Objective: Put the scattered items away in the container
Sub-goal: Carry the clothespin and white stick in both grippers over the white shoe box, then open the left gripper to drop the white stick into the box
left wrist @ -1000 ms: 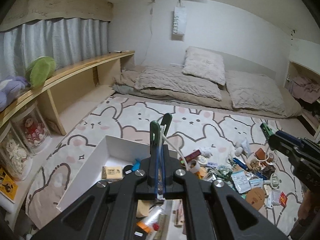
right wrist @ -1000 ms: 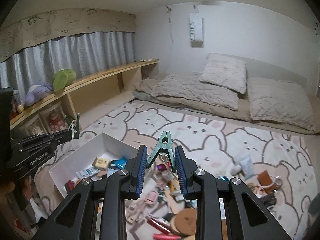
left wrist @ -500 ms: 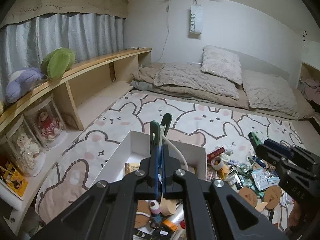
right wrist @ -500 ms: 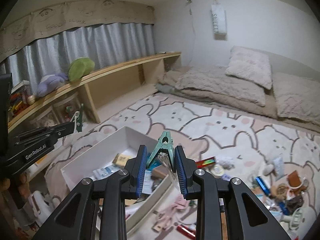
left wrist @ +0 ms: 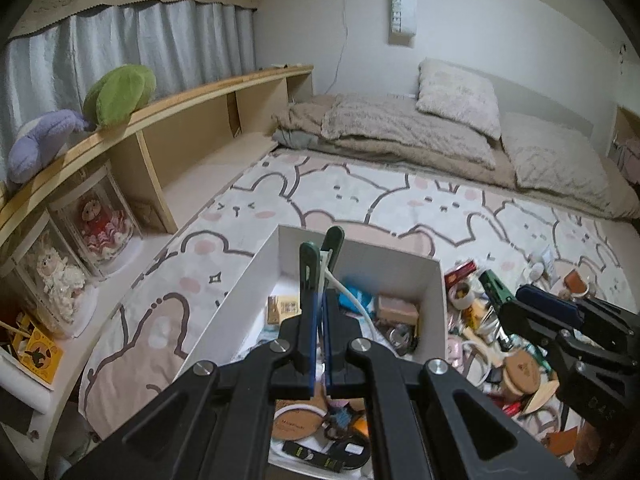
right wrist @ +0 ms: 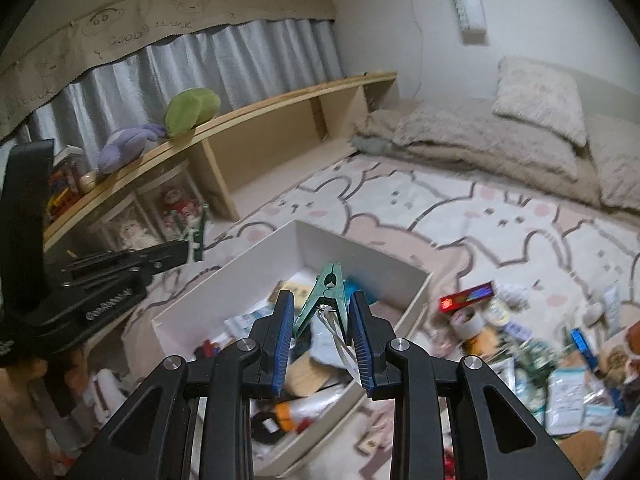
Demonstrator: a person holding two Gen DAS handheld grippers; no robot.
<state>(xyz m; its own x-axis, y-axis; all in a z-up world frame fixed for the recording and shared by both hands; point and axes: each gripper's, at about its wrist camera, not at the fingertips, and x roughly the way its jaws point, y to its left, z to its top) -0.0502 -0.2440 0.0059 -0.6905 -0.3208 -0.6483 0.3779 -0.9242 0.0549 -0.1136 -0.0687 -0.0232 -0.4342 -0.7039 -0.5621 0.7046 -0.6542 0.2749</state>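
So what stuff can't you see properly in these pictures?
- Near end of the box, left view: hidden behind the left tool.
- Clutter on the rug, right view: motion-blurred, items unclear.
- Label on the wall bag, left view: too small to read.

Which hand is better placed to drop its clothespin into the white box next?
Right, marginally: its teal clothespin sits over the white box interior. The left's dark green clothespin appears nearer the far wall.
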